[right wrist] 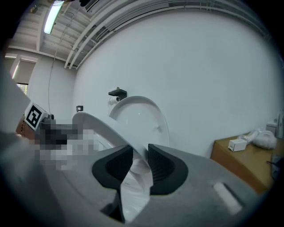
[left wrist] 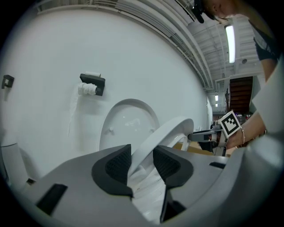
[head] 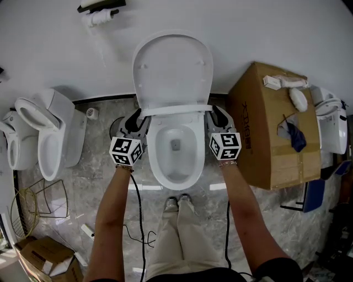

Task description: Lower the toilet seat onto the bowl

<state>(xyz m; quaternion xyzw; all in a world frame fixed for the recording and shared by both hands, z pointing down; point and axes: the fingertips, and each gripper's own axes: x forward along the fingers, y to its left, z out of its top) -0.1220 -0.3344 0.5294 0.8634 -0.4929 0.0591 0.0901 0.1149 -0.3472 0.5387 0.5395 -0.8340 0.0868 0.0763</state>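
Observation:
A white toilet stands against the wall with its lid (head: 172, 69) upright. The toilet seat (head: 174, 110) is tilted partway down, over the back of the bowl (head: 156, 171). My left gripper (head: 135, 122) is shut on the seat's left side and my right gripper (head: 218, 118) on its right side. In the left gripper view the seat rim (left wrist: 164, 133) runs between the dark pads (left wrist: 113, 166), with the lid (left wrist: 126, 122) behind. In the right gripper view the seat (right wrist: 102, 126) passes between the pads (right wrist: 164, 166) in the same way. The seat's hinge is hidden.
A large cardboard box (head: 270, 126) stands close on the toilet's right. Another toilet (head: 52, 132) sits to the left. A paper holder (head: 99, 14) hangs on the wall. A wire basket (head: 38, 201) and a small box (head: 47, 259) lie at lower left. My feet (head: 177, 204) are before the bowl.

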